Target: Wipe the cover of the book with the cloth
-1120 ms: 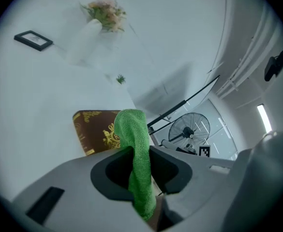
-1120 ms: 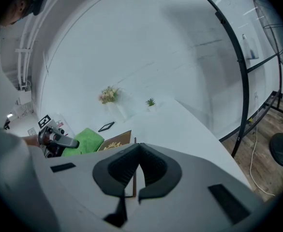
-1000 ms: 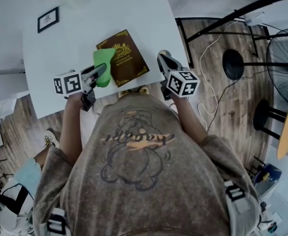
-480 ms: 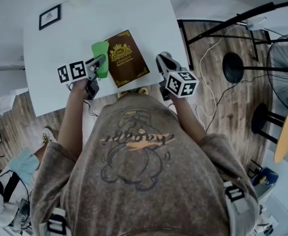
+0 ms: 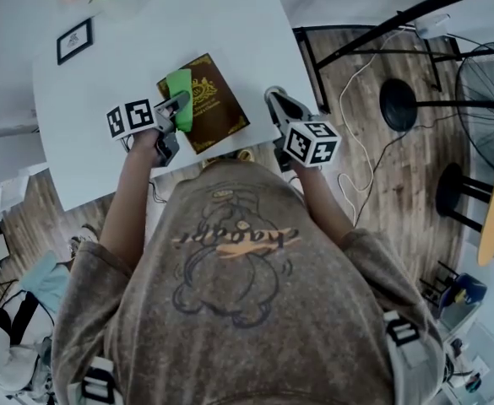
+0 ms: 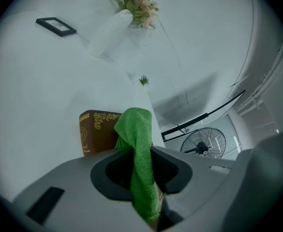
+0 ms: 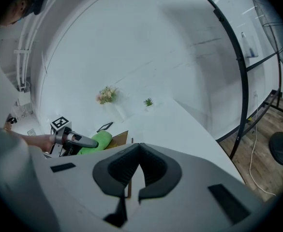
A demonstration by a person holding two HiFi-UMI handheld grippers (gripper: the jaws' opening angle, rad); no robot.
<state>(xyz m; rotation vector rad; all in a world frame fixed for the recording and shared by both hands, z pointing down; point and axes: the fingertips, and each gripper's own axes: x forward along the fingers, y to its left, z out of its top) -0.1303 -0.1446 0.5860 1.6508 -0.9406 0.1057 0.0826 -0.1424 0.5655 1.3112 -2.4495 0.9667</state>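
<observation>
Cloth (image 6: 140, 149) pinched in left gripper (image 5: 181, 105) fingers over book (image 5: 219, 99), right gripper (image 7: 140, 149) fingers together, empty, in own view only

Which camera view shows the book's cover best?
The head view: the whole brown, gold-decorated book shows from above, except a part under the green cloth. The left gripper view shows only a corner behind the cloth; the right gripper view, just a sliver.

I can't read any words from here. The book (image 5: 217, 101) has gold lettering on its cover, too small to make out. The framed picture (image 5: 74, 40) shows only a blurred mark.
</observation>
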